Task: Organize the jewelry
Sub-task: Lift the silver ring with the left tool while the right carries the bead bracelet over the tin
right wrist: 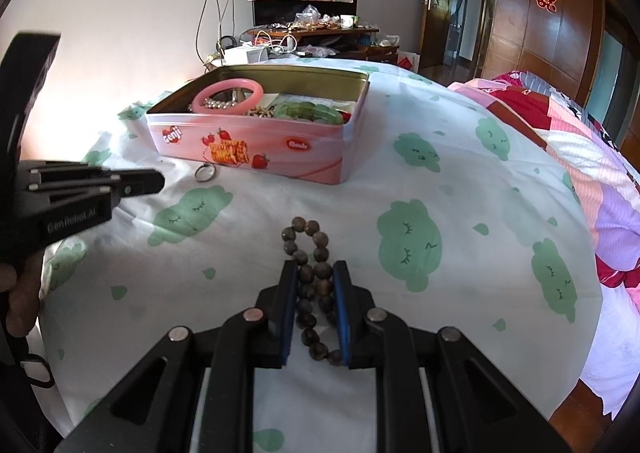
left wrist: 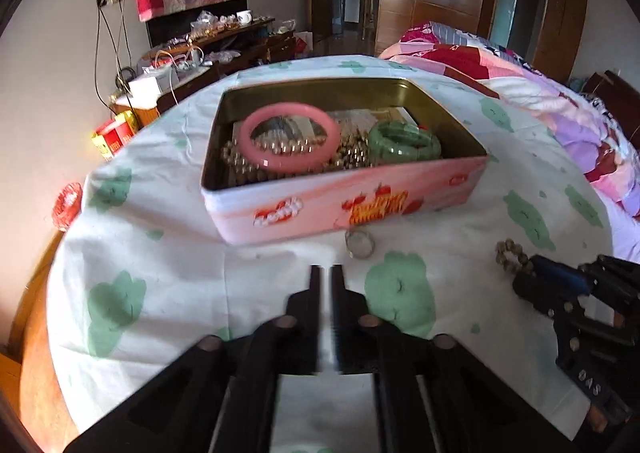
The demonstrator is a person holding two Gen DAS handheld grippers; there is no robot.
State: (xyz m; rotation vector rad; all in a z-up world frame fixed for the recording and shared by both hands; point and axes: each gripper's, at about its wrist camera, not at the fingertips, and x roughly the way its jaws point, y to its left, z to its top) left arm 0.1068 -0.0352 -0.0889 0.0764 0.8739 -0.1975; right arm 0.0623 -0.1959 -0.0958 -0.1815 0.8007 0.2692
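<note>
- The left gripper (left wrist: 326, 273) is held over the table's cloth (left wrist: 168, 253); its fingers are nearly closed, with nothing between them.
- A metal ring (left wrist: 359, 244) lies just before the pink tin (left wrist: 344, 197), touching its front wall.
- A pink bangle (left wrist: 291, 141) and green bracelets (left wrist: 404, 141) lie inside the tin.
- The wooden bead bracelet (right wrist: 314, 285) is clamped by the right gripper (right wrist: 316, 273), near the cloth's front edge.

The tin (right wrist: 256, 145) looks like thin metal, glossy pink print outside and dull brassy gold inside; in it a smooth, shiny pink bangle (left wrist: 290, 143) and a polished green bangle (left wrist: 404, 141) lie on small metallic beads (left wrist: 352, 157). The cloth (right wrist: 440, 213) is matt white cotton with faint creases, the ring (right wrist: 206, 173) bright metal. The bead bracelet (right wrist: 314, 277) looks dull brown wood, between matt black plastic fingers (right wrist: 286, 293) with blue rubbery pads (right wrist: 342, 305)
</note>
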